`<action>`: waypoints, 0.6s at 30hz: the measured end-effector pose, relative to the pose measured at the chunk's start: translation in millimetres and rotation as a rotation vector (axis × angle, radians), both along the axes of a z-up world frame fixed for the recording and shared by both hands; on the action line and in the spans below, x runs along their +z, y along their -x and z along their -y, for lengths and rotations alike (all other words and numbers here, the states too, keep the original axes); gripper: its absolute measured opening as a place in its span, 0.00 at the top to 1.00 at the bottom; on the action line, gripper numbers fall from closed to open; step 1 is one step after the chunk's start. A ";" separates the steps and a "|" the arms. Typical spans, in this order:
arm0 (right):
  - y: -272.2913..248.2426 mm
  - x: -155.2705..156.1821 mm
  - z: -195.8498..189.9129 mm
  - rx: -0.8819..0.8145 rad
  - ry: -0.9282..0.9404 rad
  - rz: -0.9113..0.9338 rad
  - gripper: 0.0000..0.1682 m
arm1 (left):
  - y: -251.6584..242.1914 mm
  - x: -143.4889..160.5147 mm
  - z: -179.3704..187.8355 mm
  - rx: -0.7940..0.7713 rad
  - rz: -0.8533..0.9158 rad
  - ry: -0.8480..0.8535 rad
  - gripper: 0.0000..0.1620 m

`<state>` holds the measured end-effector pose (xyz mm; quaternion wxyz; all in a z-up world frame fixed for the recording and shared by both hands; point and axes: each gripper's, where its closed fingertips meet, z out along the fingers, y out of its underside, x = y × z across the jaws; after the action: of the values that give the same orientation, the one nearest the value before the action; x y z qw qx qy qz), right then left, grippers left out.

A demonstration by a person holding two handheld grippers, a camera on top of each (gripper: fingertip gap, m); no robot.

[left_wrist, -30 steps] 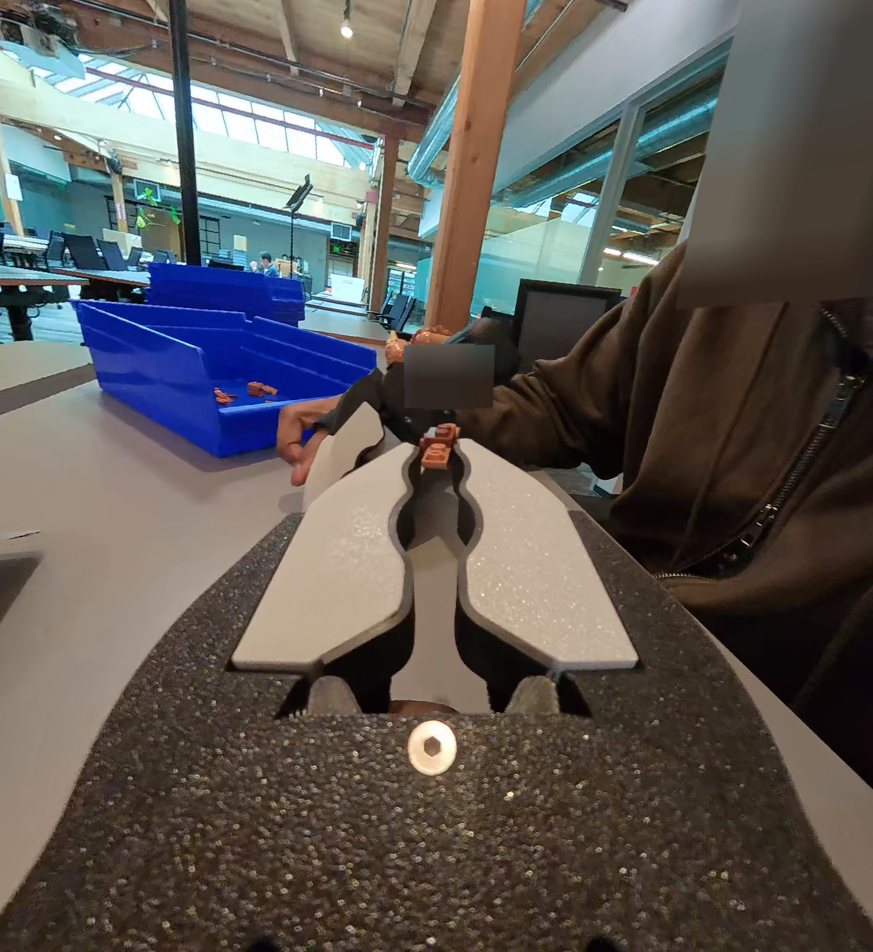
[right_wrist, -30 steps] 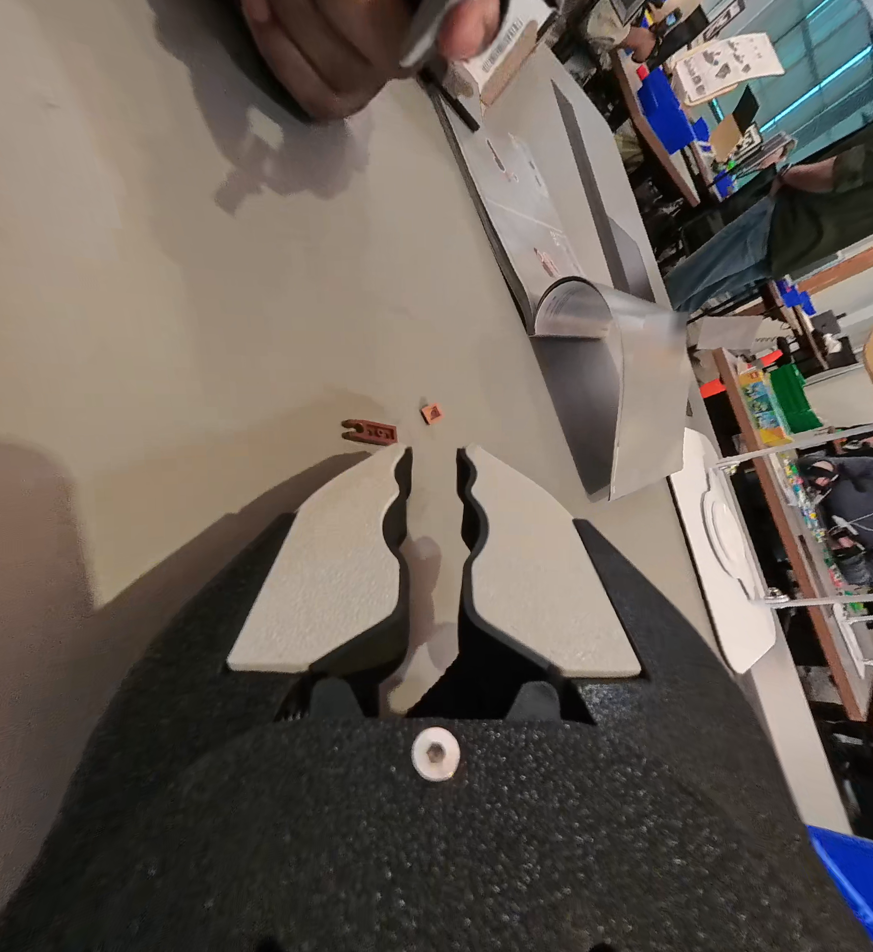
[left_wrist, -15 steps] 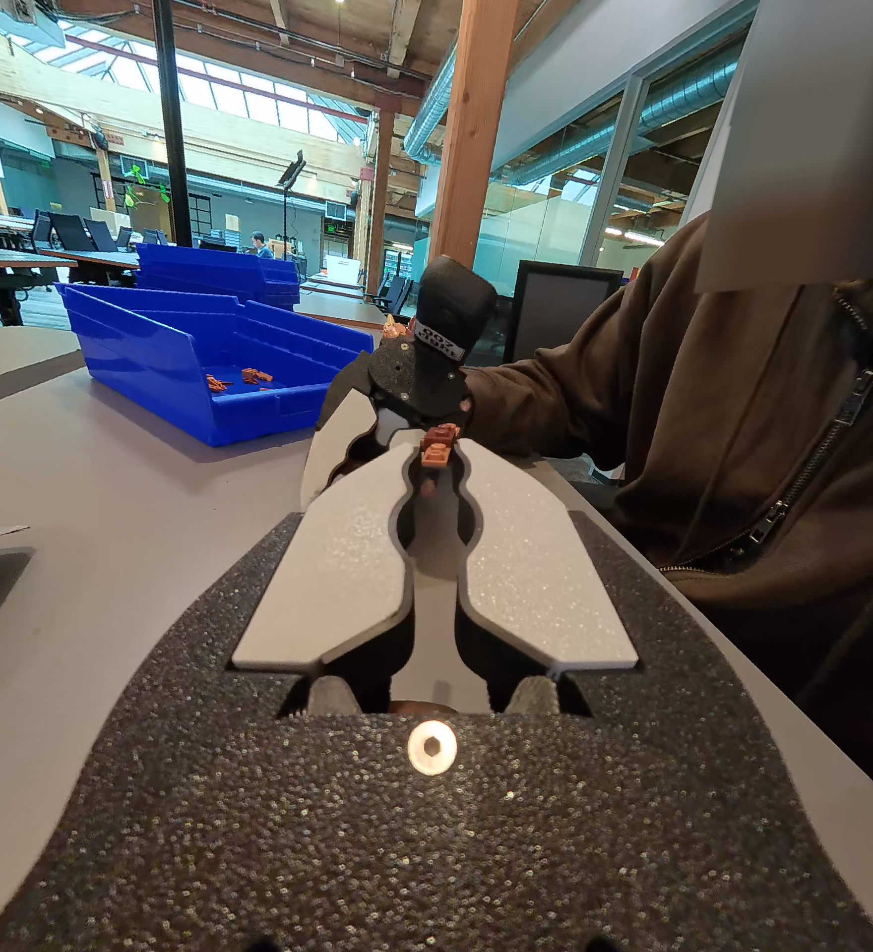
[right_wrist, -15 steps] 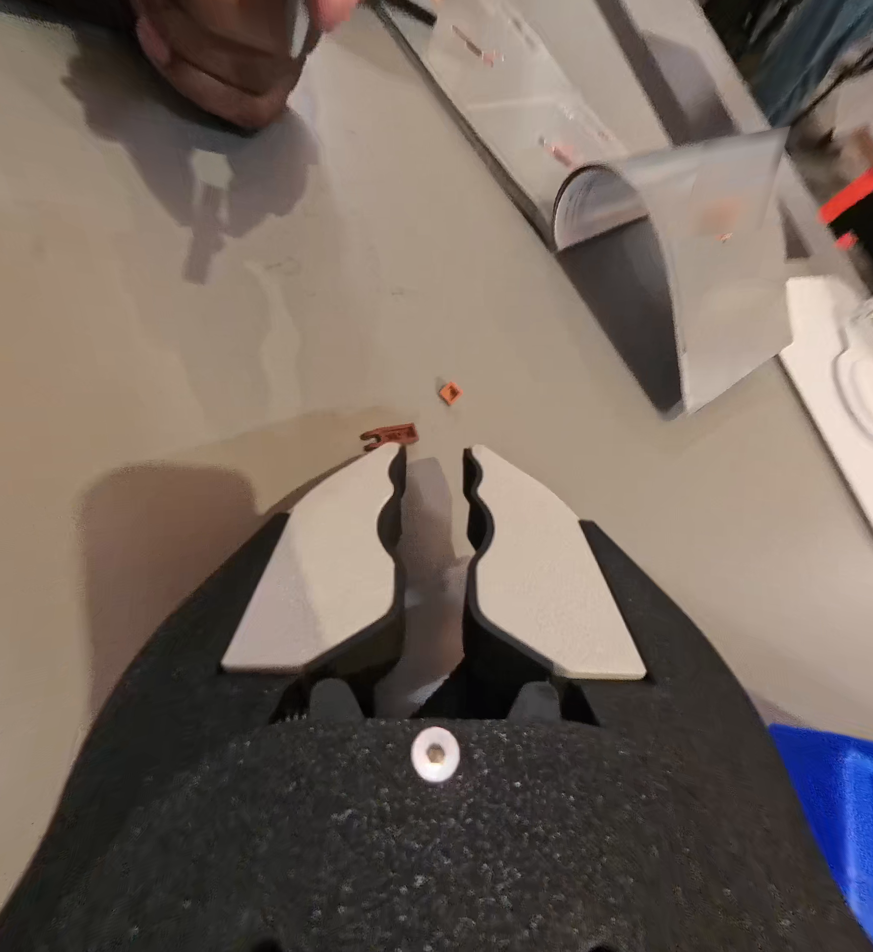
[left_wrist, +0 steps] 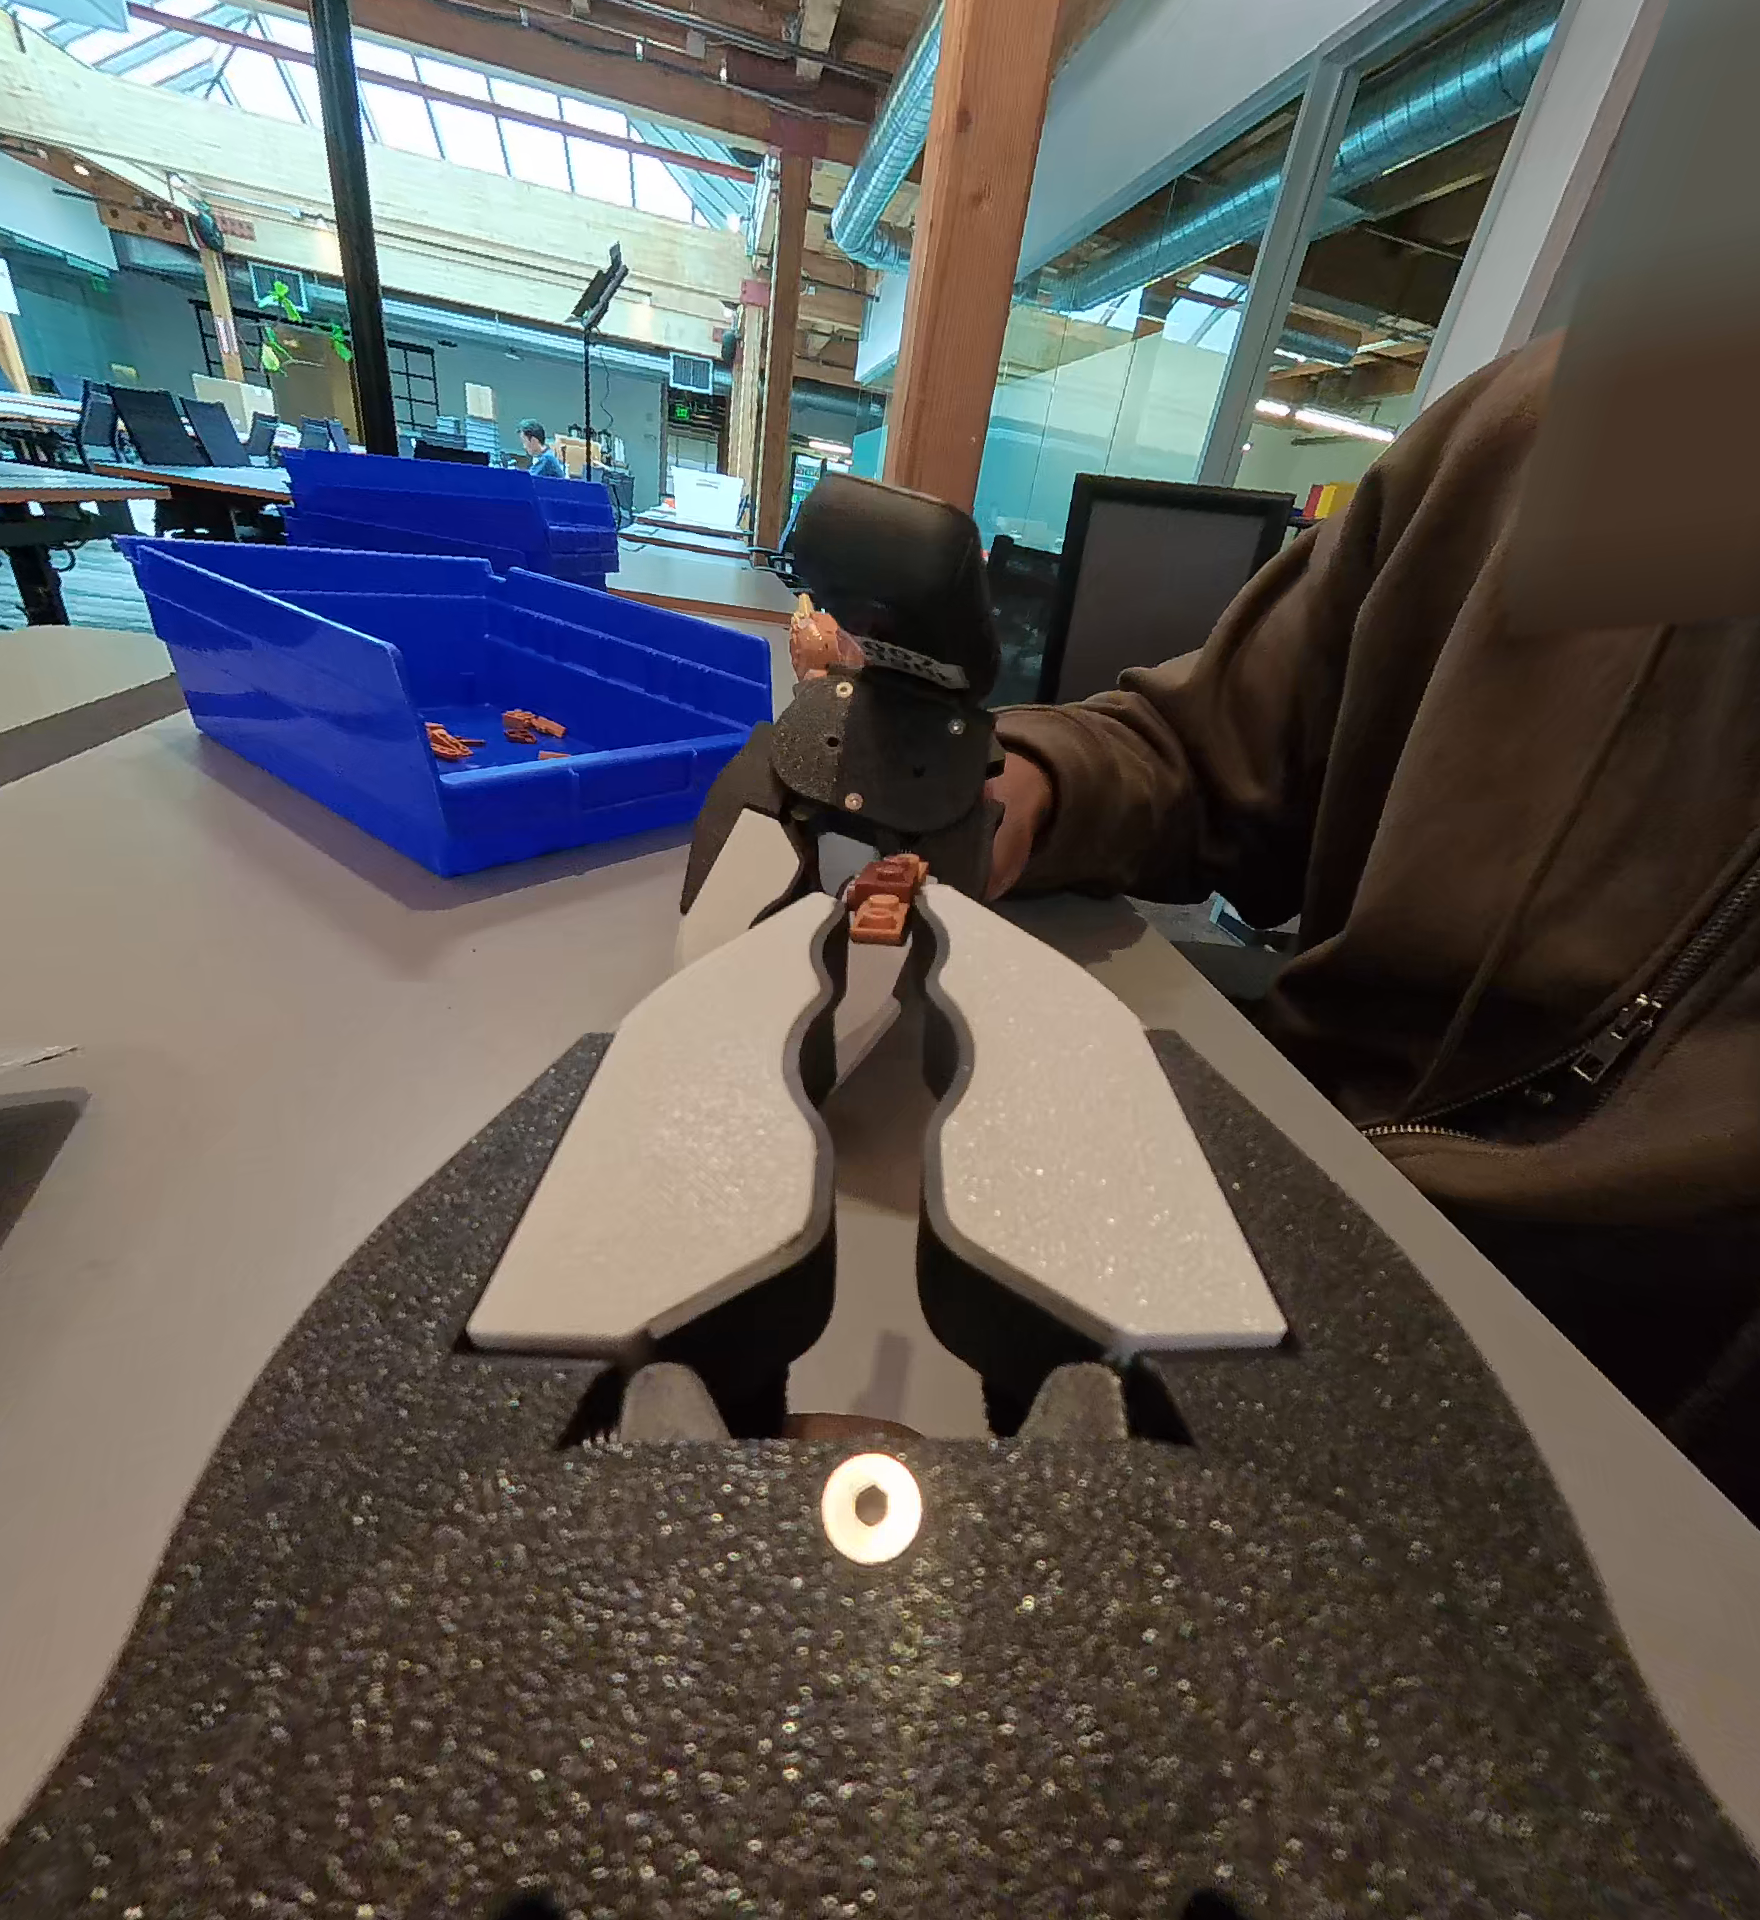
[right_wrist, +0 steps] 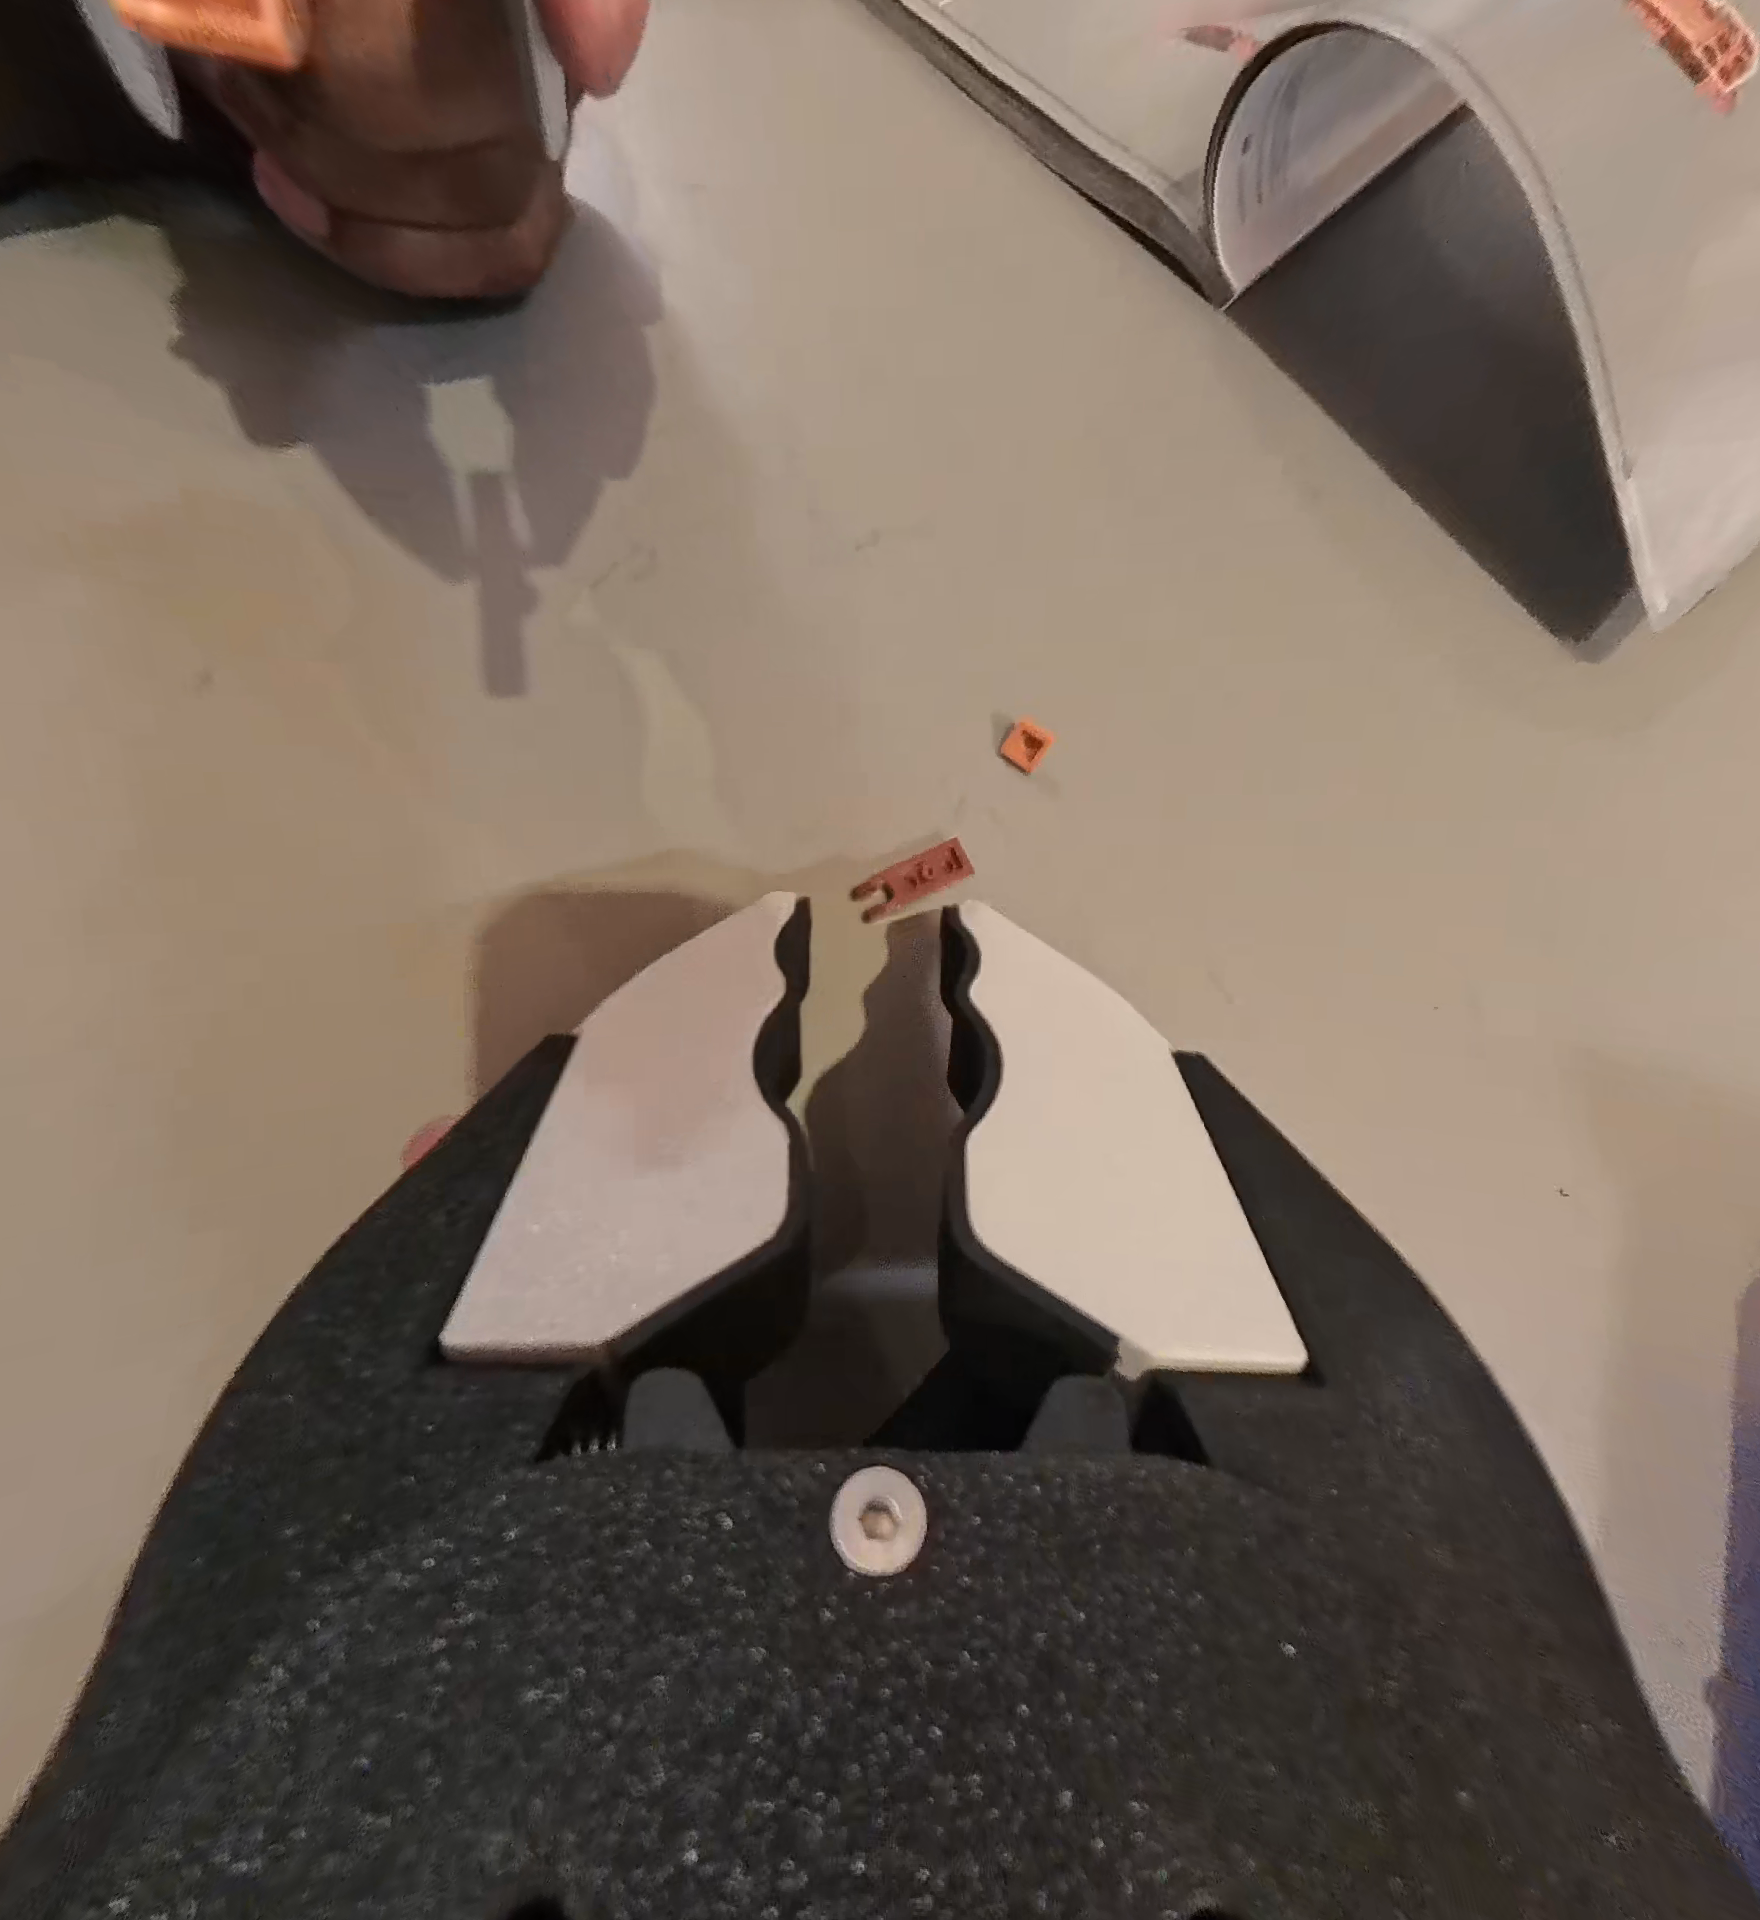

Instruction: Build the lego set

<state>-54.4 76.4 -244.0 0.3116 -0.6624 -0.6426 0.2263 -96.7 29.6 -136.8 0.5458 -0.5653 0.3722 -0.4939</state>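
My left gripper (left_wrist: pixel 878 914) is shut on a small stack of brown and orange lego plates (left_wrist: pixel 884 906), held above the grey table. The right gripper shows beyond it (left_wrist: pixel 860 769), pointing down at the table. In the right wrist view my right gripper (right_wrist: pixel 876 909) is open and empty, tips just above the table. A brown clip plate (right_wrist: pixel 920 875) lies just past its tips. A tiny orange square plate (right_wrist: pixel 1025 744) lies a little farther right. The left gripper's held orange piece (right_wrist: pixel 211 23) and a hand (right_wrist: pixel 408 177) show at the top left.
A blue bin (left_wrist: pixel 460 686) with several brown pieces stands at the back left, with more blue bins (left_wrist: pixel 450 509) behind. An open instruction booklet (right_wrist: pixel 1427 260) lies at the upper right. A person in a brown jacket (left_wrist: pixel 1478 831) sits at the table's right edge. One gripper's finger ends stand about 12 cm off the other's.
The right gripper has swung round and moved over the brown clip plate, which now lies right at its tips. The left gripper still holds its stack, hardly moved.
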 end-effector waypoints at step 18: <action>1.5 -2.4 -7.2 0.051 -0.066 0.042 0.97 | 1.2 -23.9 -16.8 0.121 -0.206 0.012 0.93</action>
<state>-56.0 83.6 -246.4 0.3138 -0.6396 -0.6729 0.1991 -97.9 46.4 -160.7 0.5303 -0.6376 0.3886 -0.4017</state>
